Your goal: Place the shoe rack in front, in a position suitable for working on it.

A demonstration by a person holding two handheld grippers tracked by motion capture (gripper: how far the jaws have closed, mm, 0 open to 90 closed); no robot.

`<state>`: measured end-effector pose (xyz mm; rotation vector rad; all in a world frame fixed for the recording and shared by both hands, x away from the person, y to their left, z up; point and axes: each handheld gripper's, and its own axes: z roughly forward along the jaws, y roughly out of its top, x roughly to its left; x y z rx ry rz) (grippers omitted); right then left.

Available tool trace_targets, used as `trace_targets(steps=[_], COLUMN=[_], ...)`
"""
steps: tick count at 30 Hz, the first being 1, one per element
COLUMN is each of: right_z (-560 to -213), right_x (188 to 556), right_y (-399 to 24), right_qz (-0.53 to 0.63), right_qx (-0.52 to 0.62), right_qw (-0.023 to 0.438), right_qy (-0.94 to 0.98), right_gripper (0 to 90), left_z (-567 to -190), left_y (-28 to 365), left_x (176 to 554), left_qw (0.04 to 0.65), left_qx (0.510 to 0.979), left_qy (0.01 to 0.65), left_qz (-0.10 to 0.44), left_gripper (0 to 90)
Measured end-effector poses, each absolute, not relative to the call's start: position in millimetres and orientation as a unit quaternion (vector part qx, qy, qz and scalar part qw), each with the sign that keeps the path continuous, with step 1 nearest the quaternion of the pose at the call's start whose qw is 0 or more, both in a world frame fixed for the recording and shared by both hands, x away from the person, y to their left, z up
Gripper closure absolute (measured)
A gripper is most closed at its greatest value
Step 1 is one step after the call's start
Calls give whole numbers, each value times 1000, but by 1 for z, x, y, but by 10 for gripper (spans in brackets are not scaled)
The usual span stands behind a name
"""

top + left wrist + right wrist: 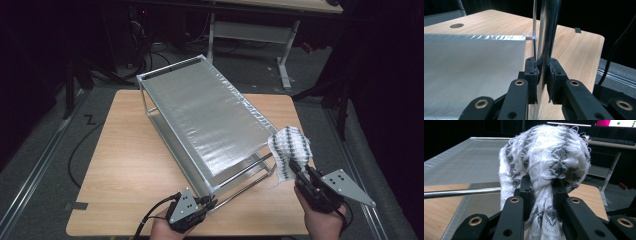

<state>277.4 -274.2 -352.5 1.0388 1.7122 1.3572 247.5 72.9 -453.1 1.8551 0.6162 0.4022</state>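
On the wooden counter (130,160), as seen from the high view, a two-tier metal rack (205,112) with silver mesh shelves is set at a slant, and its near corner post is met by the left gripper (209,202) at the counter's front edge. To the right, a white-and-grey knitted cloth (289,150) is held up by the right gripper (295,170), clear of the counter and just beside the rack's right end. In the left gripper view, the chrome post (547,32) is seen upright between the black fingers (532,75), which are clamped on it, with the lower mesh shelf (471,67) spread to the left. In the right gripper view, the cloth (549,157) is bunched into a rounded mass above the fingers (525,190), which are closed on its gathered lower part; a chrome rail (461,192) of the rack and the mesh top shelf (469,160) are seen behind it.
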Motion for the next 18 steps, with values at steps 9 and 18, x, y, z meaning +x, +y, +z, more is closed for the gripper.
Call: trace_targets(steps=[9,18], right_z=[-370,-376], right_x=[286,296], right_y=[-281,-275], right_qz=[513,499], right_qx=[423,424], right_qw=[338,339], right_qy=[666,676], right_gripper=[766,766], left_z=[-457,-469], left_y=[84,70], left_x=[237,246], left_qw=[523,516], left_qx=[791,796], left_qy=[267,257], left_qz=[171,183], left_gripper=[628,681])
